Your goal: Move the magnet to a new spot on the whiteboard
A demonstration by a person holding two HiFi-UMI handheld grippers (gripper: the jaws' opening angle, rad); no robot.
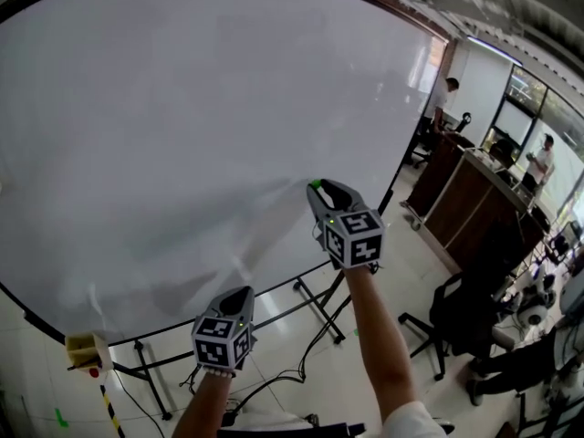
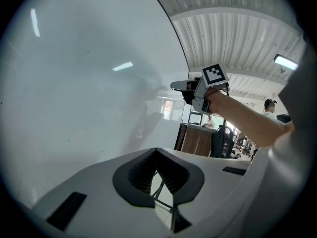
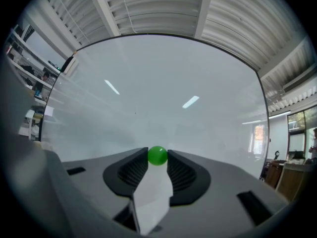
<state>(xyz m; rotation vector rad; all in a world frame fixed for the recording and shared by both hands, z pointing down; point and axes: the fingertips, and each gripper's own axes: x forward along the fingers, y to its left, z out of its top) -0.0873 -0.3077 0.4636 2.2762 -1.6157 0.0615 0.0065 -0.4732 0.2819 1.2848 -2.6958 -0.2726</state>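
Observation:
A small round green magnet (image 3: 157, 155) sits on the big whiteboard (image 1: 182, 135), and my right gripper (image 3: 157, 158) is shut on it, both pads pressing its sides. In the head view the magnet (image 1: 316, 184) shows as a green spot at the tip of the right gripper (image 1: 321, 190), which is held against the board's lower right part. My left gripper (image 1: 245, 292) hangs lower and to the left, near the board's bottom edge, with its tips together and nothing between them (image 2: 156, 151). The left gripper view shows the right gripper (image 2: 179, 86) touching the board.
The whiteboard stands on a black wheeled frame (image 1: 319, 304). A small yellow box (image 1: 87, 349) is fixed at the lower left corner. To the right are a wooden counter (image 1: 465, 199), a dark office chair (image 1: 456, 318) and people standing farther back.

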